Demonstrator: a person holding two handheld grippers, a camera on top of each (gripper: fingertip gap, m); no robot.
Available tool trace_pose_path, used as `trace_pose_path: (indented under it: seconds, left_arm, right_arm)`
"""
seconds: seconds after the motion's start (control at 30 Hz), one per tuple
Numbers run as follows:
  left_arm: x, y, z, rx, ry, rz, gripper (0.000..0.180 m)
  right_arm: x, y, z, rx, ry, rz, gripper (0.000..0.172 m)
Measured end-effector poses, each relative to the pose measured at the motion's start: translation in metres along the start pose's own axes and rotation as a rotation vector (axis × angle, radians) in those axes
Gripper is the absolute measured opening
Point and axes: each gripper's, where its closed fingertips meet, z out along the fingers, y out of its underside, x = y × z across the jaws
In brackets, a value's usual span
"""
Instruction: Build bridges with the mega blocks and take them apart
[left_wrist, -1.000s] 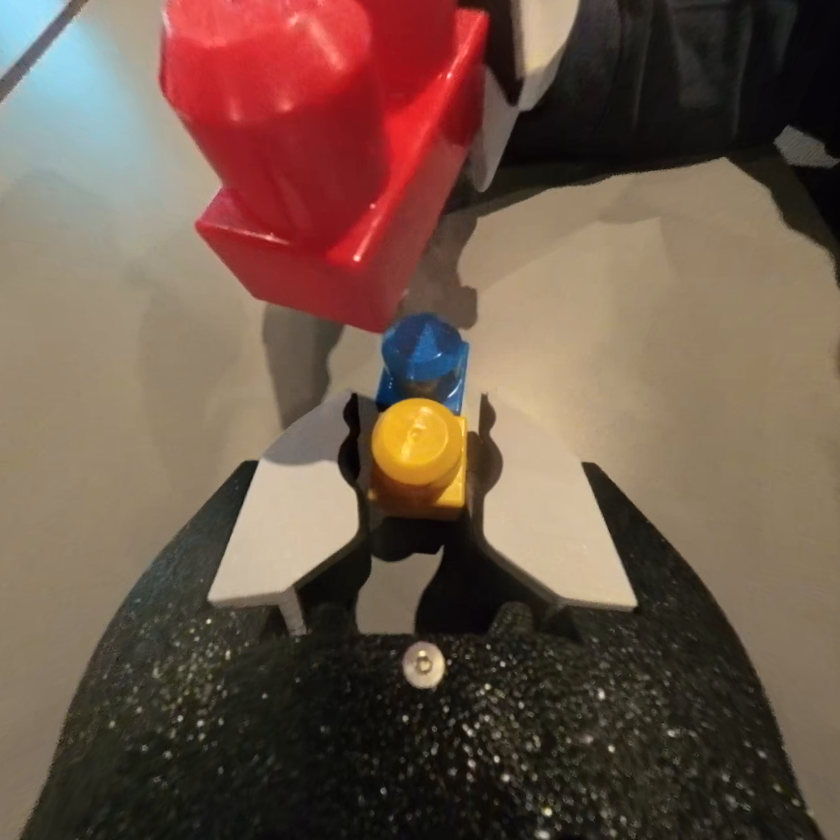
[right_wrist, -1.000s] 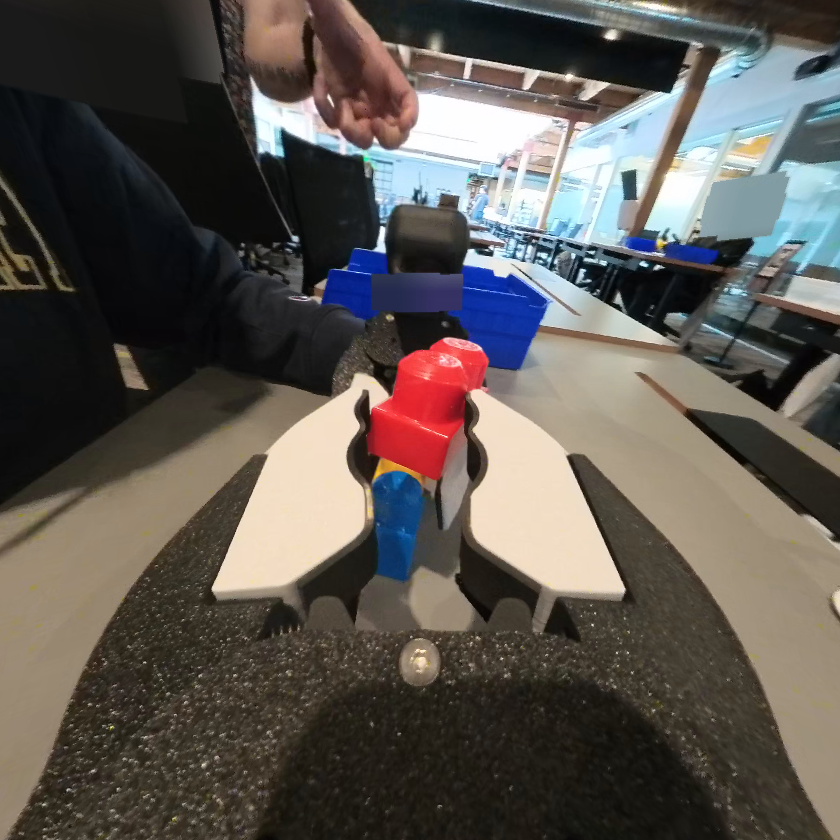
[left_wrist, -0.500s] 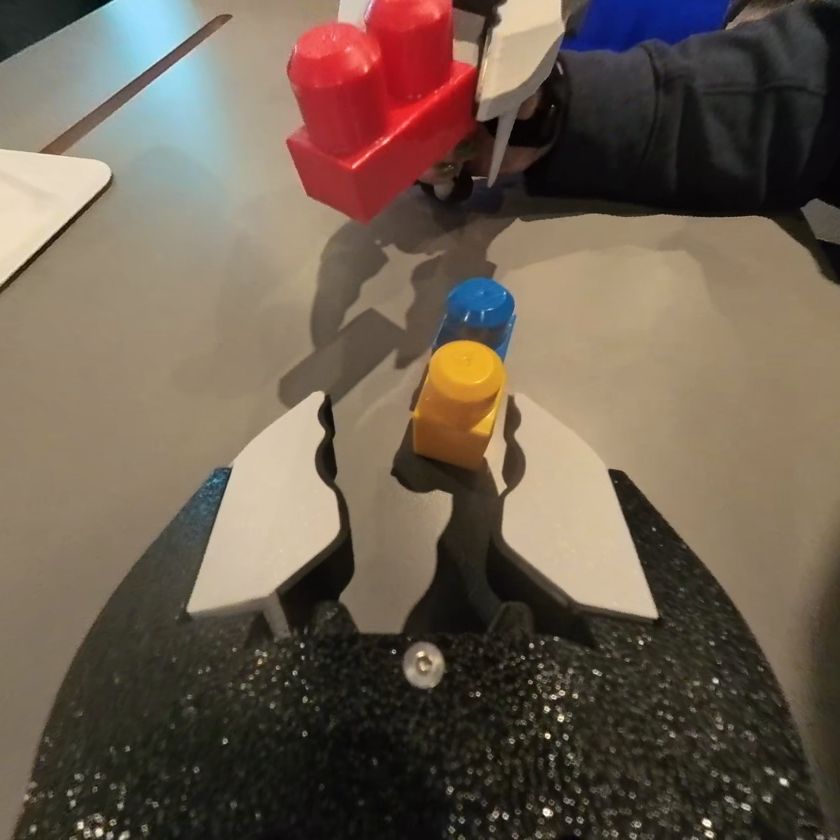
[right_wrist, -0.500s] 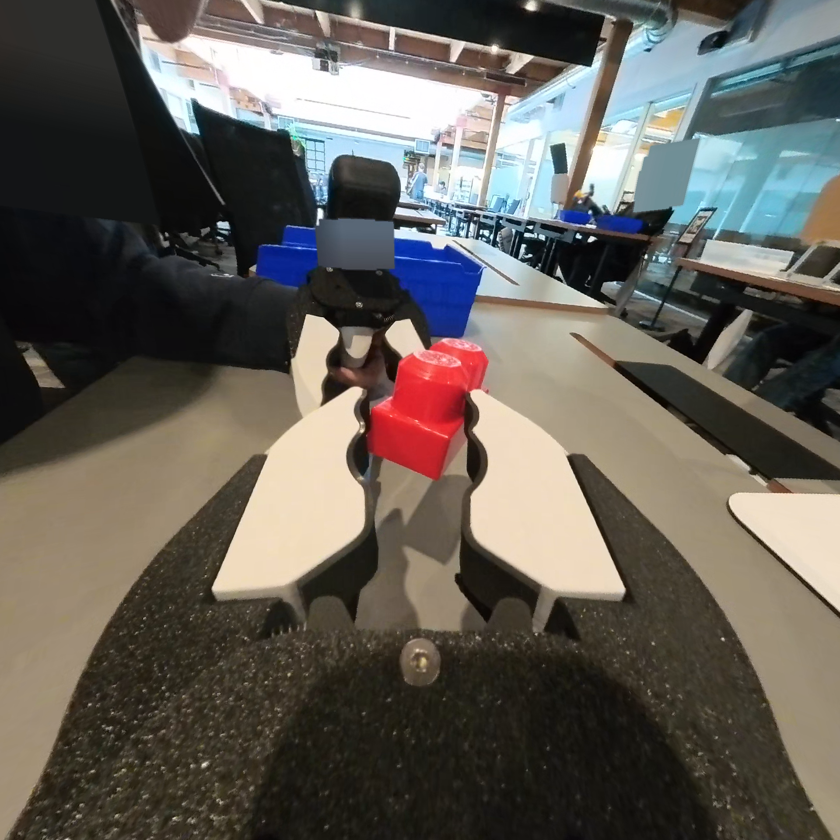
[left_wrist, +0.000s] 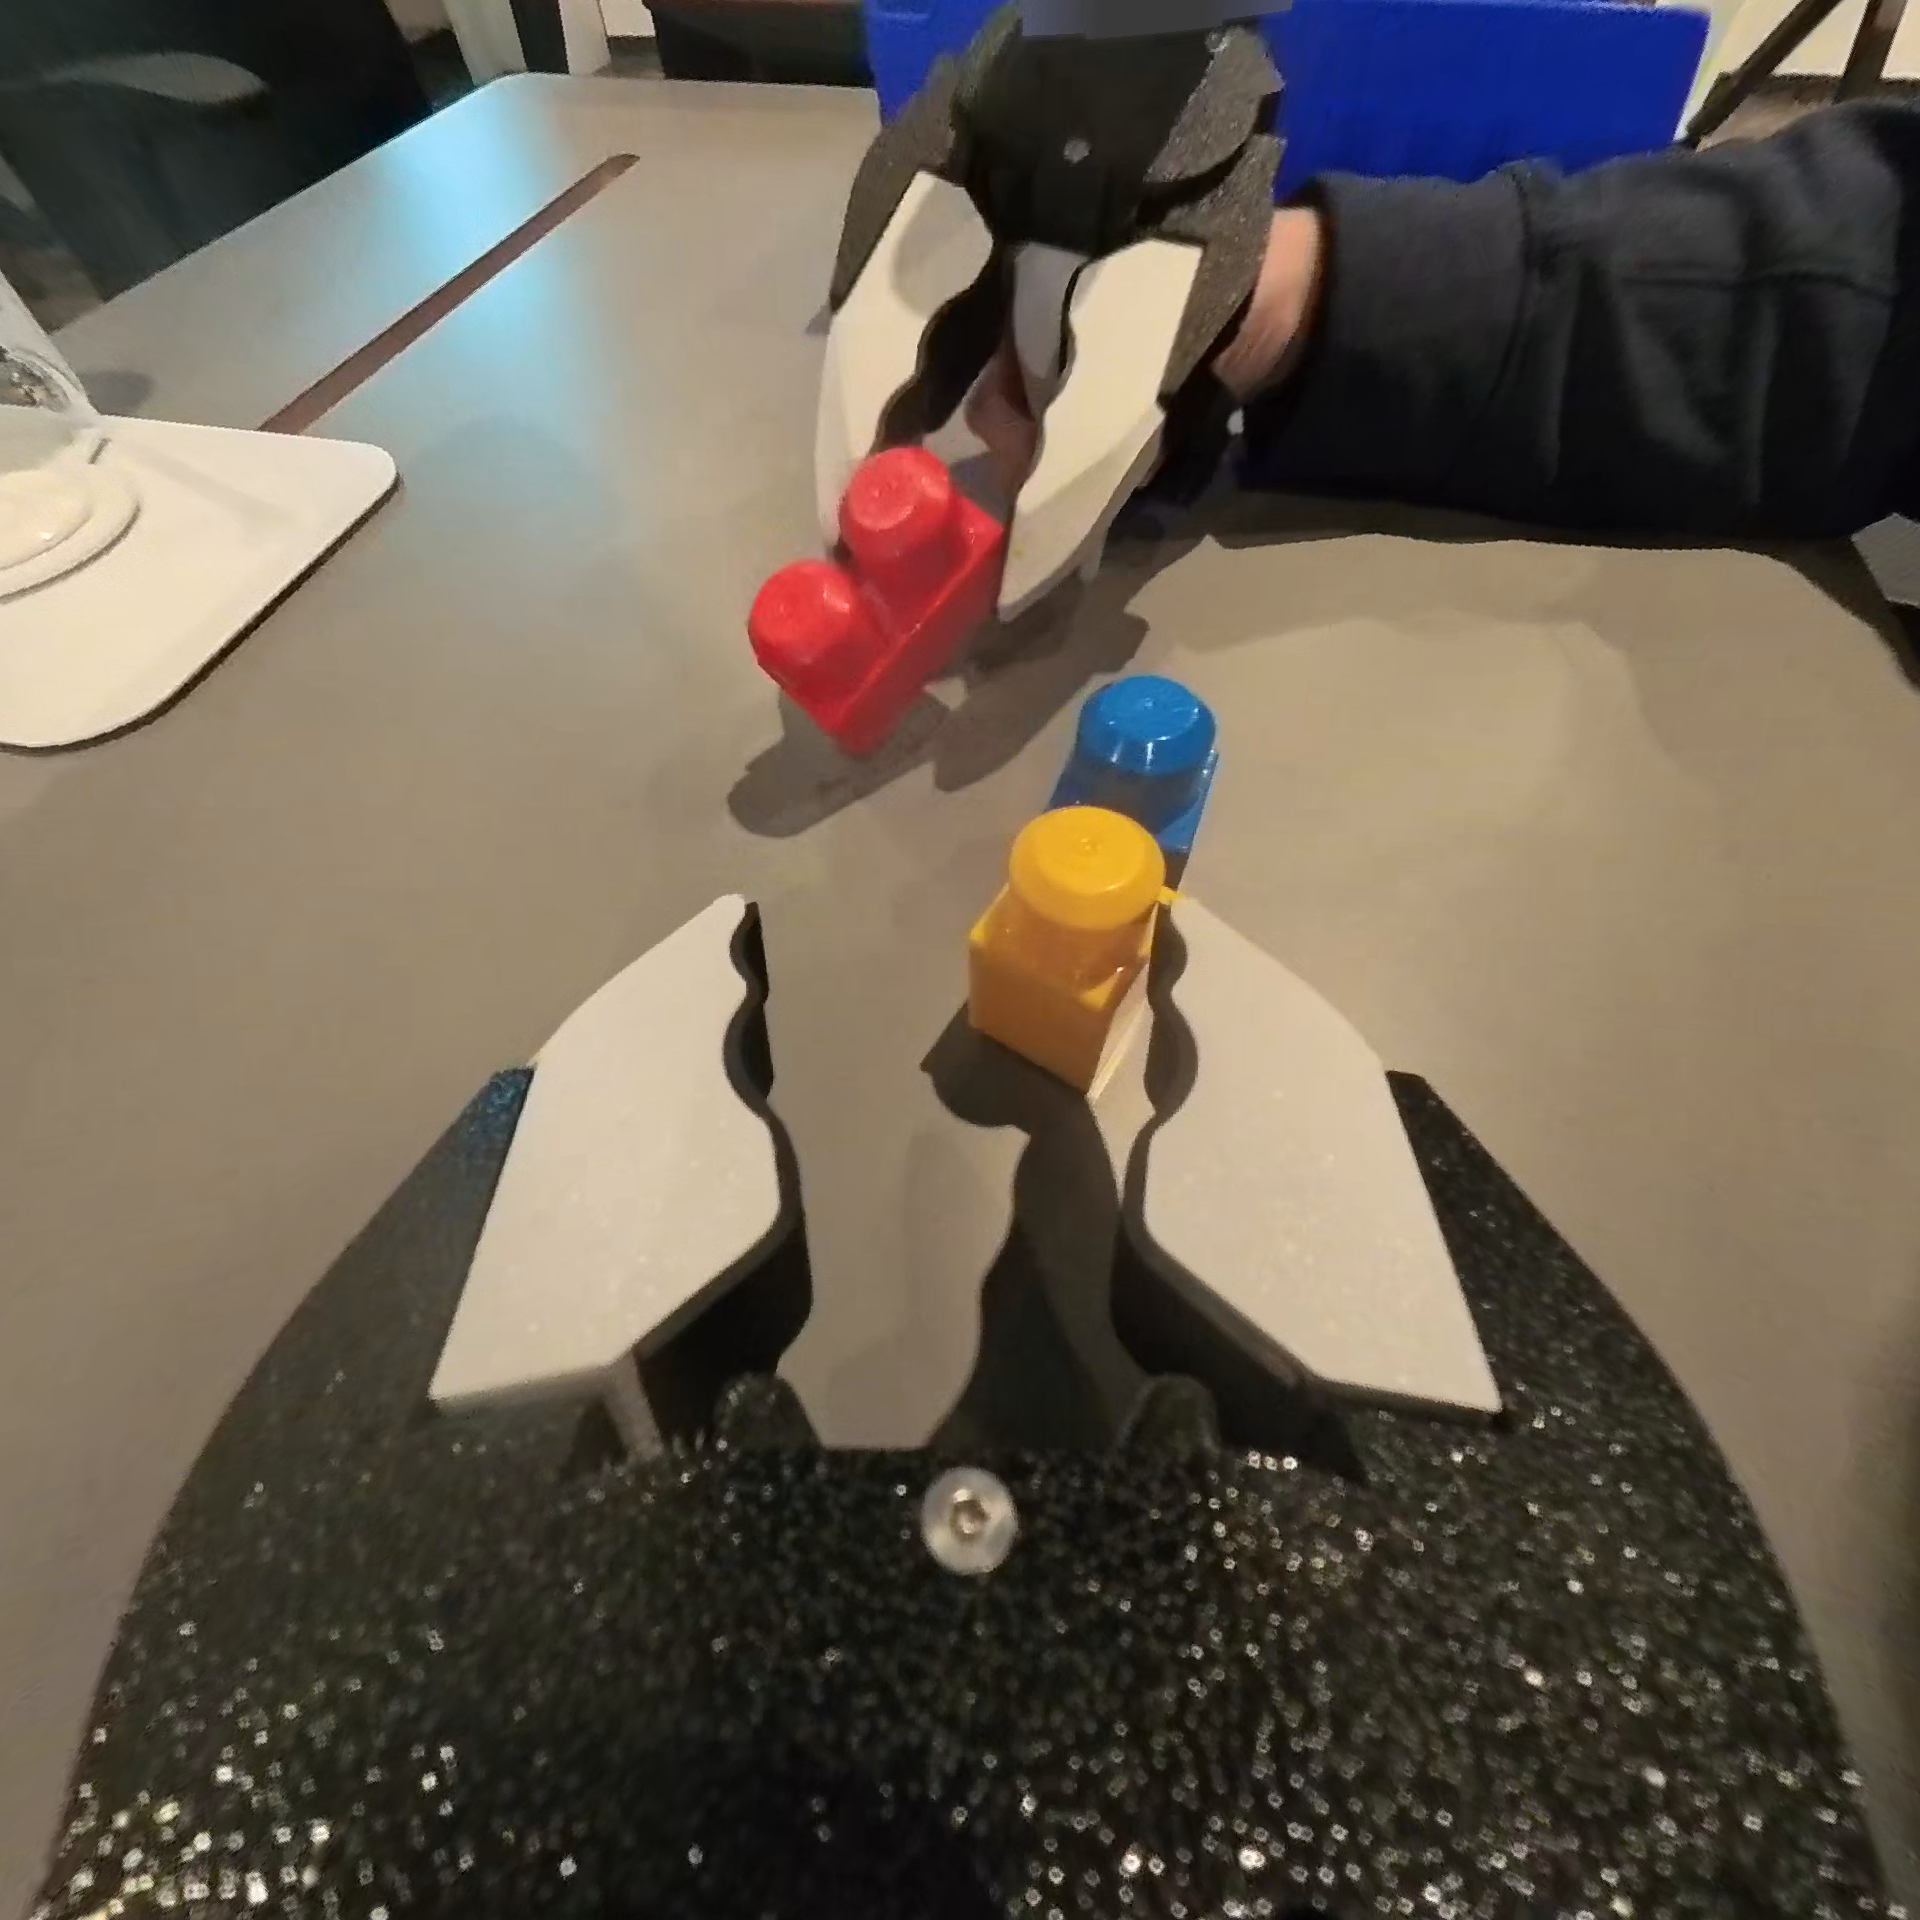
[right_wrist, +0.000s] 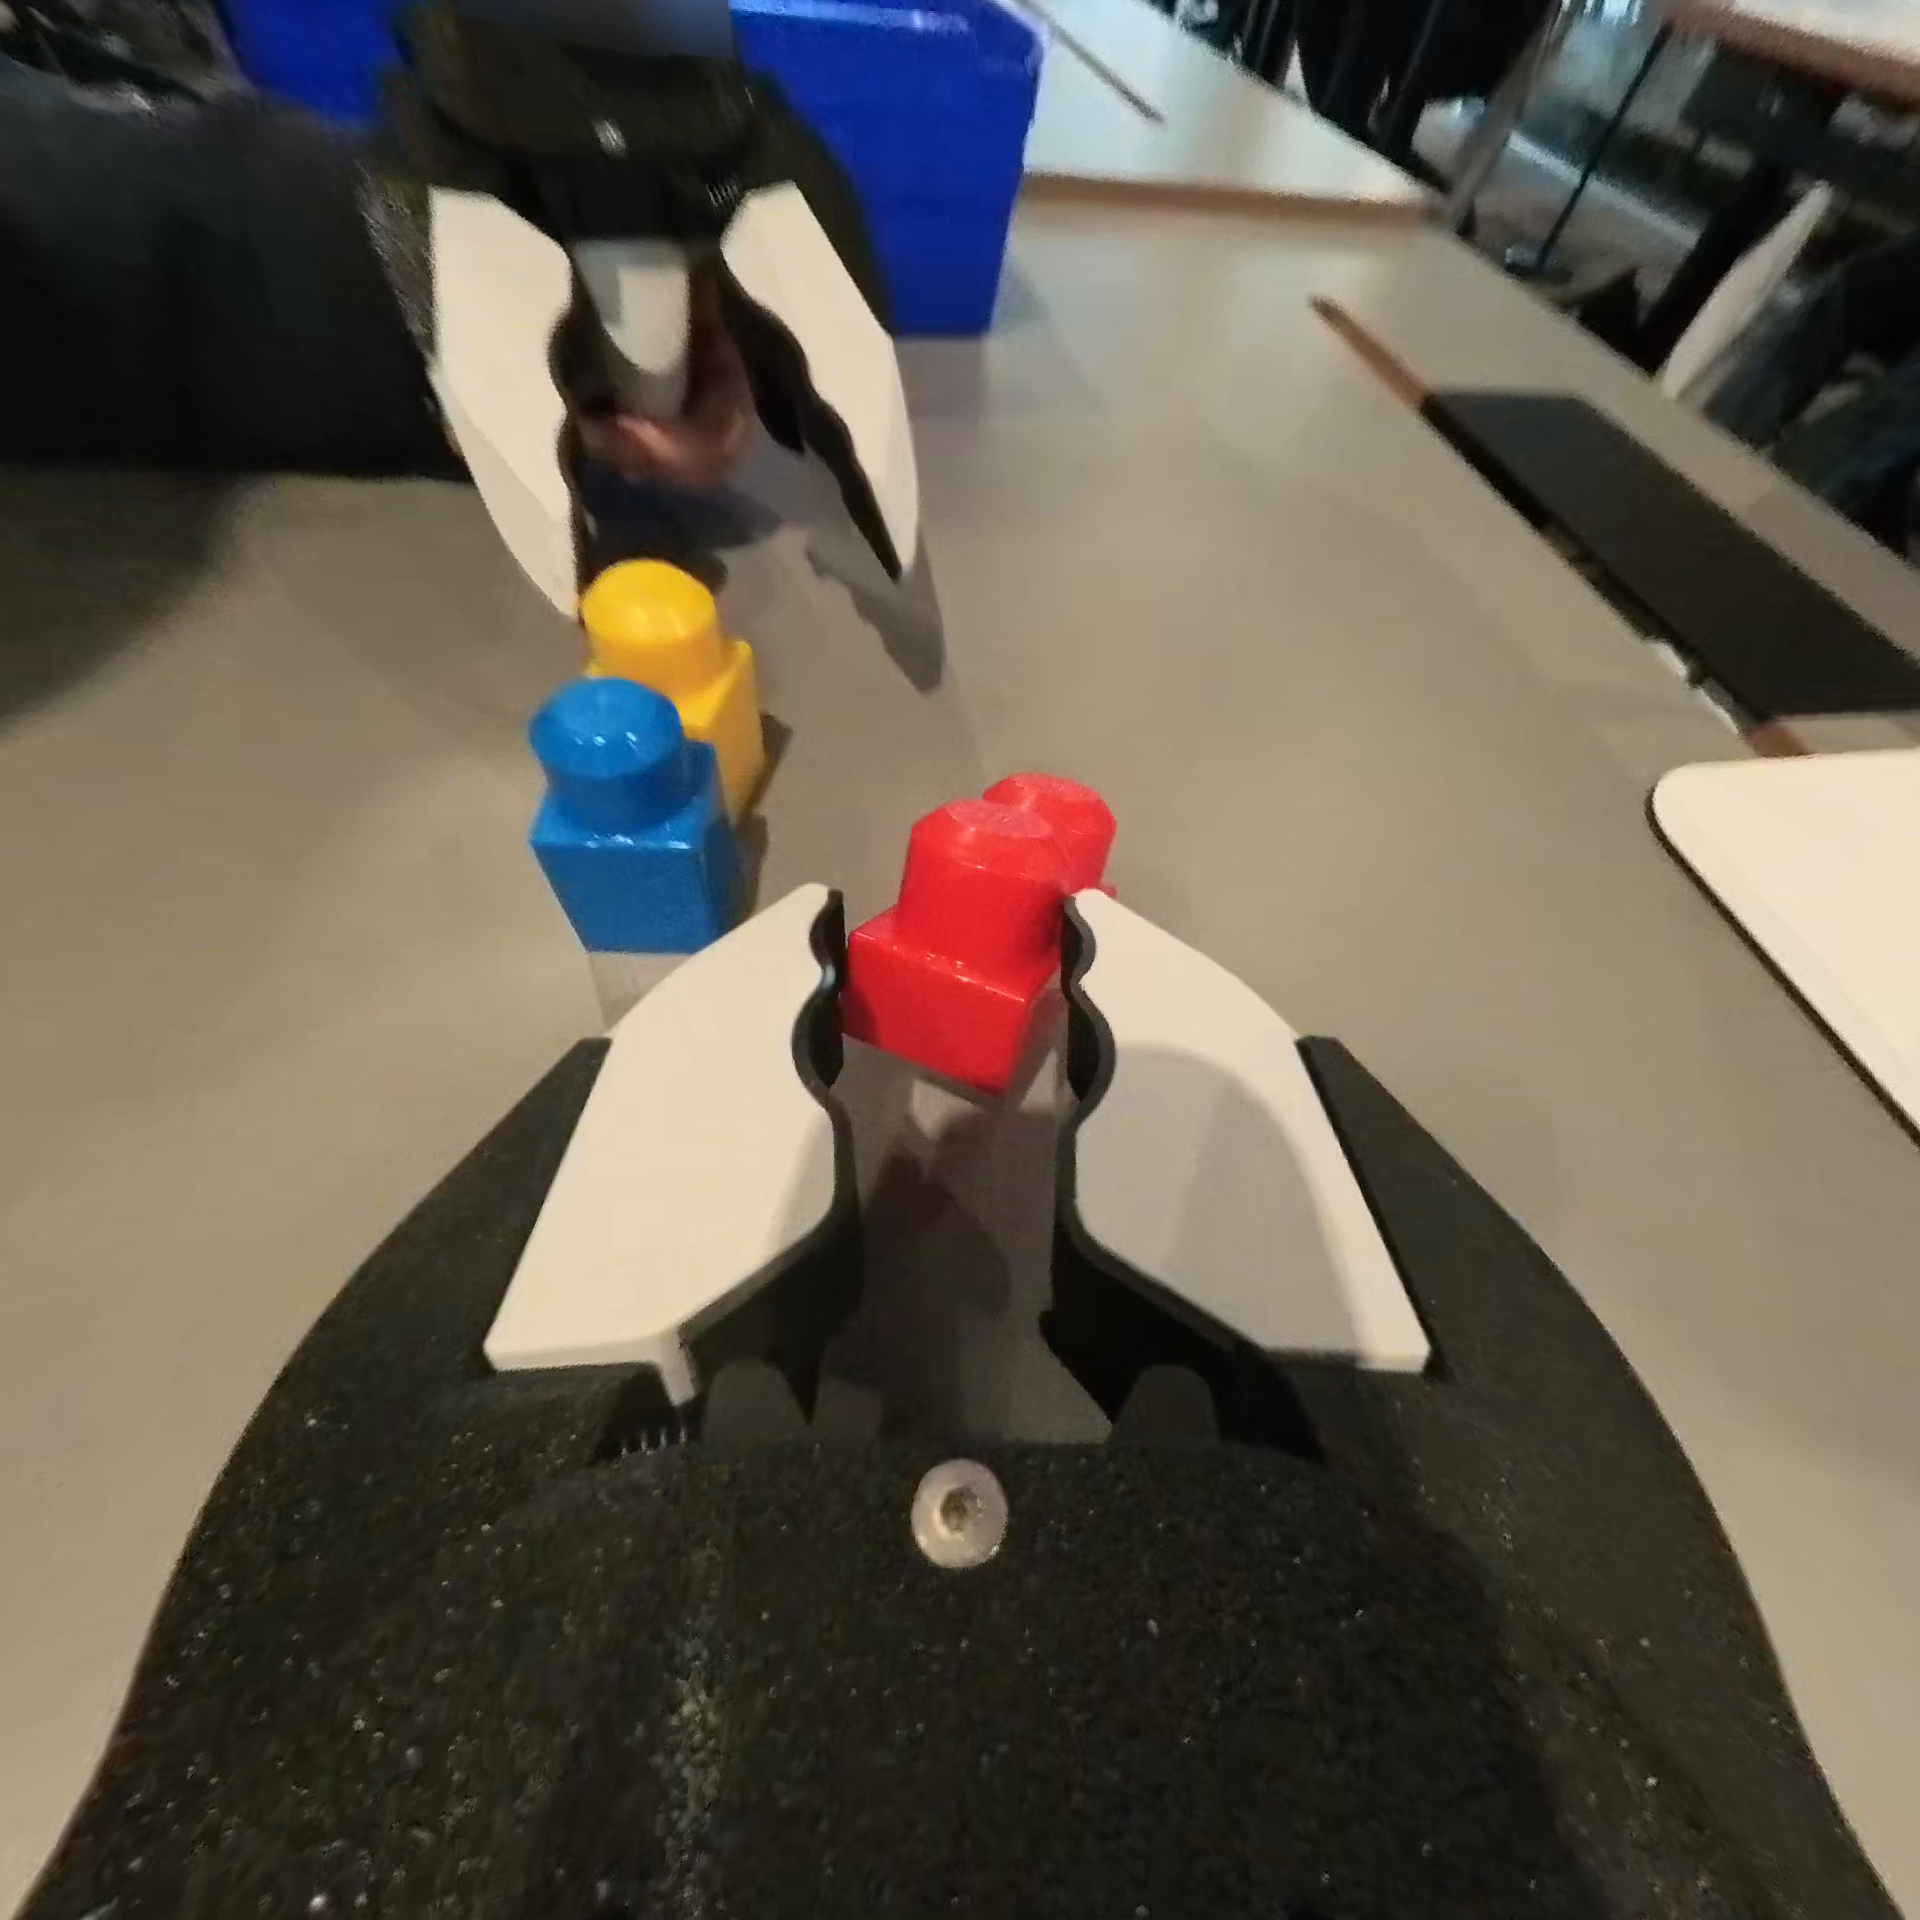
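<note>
Fingers of the right gripper (right_wrist: 951, 925) clamp the red block (right_wrist: 977, 935); left fingers (left_wrist: 961, 925) gape wide, yellow block (left_wrist: 1070, 956) half-hiding the blue block (left_wrist: 1143, 758).

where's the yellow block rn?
On the table, the yellow block sits between the open left gripper's fingers, against the right one, with the blue block just beyond it.

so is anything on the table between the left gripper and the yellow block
No. The yellow block stands on the table already between the left gripper's open fingers, close against the right finger, with a clear gap to the left one. The blue block stands just beyond it, out of the way.
</note>
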Motion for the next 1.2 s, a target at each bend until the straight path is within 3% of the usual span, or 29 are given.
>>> trace_pose_path:
  seconds: [0.1, 0.47, 0.73, 0.87, 1.0, 1.2]
  left_arm:
    - [0.0, 0.0, -0.001, -0.006, -0.003, 0.011, 0.07]
    - [0.012, 0.004, -0.002, -0.019, 0.077, 0.038, 0.069]
    - [0.017, 0.015, 0.004, -0.1, 0.09, 0.057, 0.063]
    - [0.016, 0.017, 0.002, -0.103, 0.084, 0.072, 0.061]
    - [0.018, 0.013, -0.001, -0.073, 0.095, 0.104, 0.062]
    - [0.02, 0.01, 0.006, -0.067, 0.156, 0.142, 0.069]
  right_arm:
    - [0.001, 0.011, 0.0, -0.074, 0.001, 0.021, 0.039]
    - [-0.005, 0.021, -0.019, -0.114, -0.03, 0.088, 0.04]
    - [-0.011, 0.035, -0.021, -0.17, -0.029, 0.042, 0.043]
    - [-0.003, 0.024, -0.03, -0.157, 0.052, 0.002, 0.056]
    - [-0.019, -0.011, -0.037, -0.081, 0.04, -0.053, 0.056]
    - [-0.057, -0.009, 0.005, -0.151, -0.061, -0.047, 0.063]
